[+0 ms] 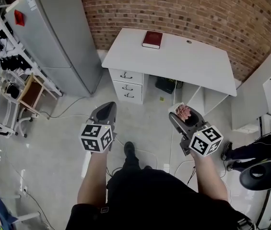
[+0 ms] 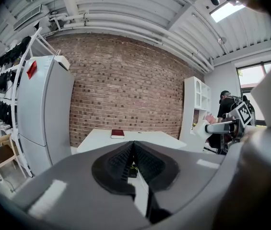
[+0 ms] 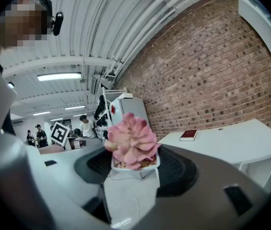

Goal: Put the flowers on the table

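Note:
A pink flower (image 3: 131,140) in a small white pot (image 3: 135,166) is held between the jaws of my right gripper (image 3: 134,169), which is shut on it. In the head view the same flower (image 1: 182,112) shows at the tip of the right gripper (image 1: 185,116), above the floor in front of the white table (image 1: 193,68). My left gripper (image 1: 104,111) hangs level with it to the left, its jaws closed together with nothing between them (image 2: 133,150). The table (image 2: 101,138) lies ahead against the brick wall.
A dark red book (image 1: 152,39) lies at the table's back edge. Drawers (image 1: 127,85) sit under its left side. A grey fridge (image 1: 53,37) stands to the left, with shelving (image 1: 1,56) and a wooden chair (image 1: 29,92) beyond. A person (image 1: 260,152) stands at right. Cables cross the floor.

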Action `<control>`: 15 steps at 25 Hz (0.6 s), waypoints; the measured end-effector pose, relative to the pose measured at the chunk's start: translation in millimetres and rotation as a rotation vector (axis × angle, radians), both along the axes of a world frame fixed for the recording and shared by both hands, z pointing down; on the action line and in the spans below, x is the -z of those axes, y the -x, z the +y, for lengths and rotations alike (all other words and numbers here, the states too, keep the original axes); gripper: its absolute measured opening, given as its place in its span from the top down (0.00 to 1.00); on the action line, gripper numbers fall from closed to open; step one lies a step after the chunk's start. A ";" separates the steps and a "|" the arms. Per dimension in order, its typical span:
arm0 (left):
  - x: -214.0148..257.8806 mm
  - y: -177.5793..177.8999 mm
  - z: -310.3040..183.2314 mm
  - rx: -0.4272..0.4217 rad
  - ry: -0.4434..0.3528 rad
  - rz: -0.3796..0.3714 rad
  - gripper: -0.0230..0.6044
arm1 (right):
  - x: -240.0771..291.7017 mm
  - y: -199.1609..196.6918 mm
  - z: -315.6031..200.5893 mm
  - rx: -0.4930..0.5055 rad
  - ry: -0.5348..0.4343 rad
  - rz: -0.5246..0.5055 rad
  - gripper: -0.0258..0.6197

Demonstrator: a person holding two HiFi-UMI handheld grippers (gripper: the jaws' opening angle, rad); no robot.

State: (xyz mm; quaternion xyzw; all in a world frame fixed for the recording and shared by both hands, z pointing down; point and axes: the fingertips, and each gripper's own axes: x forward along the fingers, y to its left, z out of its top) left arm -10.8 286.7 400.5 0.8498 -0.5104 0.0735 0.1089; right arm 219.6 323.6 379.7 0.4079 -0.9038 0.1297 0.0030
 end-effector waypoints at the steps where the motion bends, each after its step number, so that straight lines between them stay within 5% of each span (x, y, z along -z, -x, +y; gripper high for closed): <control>1: -1.7 3.7 -7.4 0.001 0.002 0.003 0.95 | -2.1 3.2 -6.5 0.002 0.007 0.002 0.54; 15: -16.2 75.6 -156.9 -0.007 0.036 0.025 0.95 | -26.9 79.3 -156.3 0.008 0.103 0.019 0.54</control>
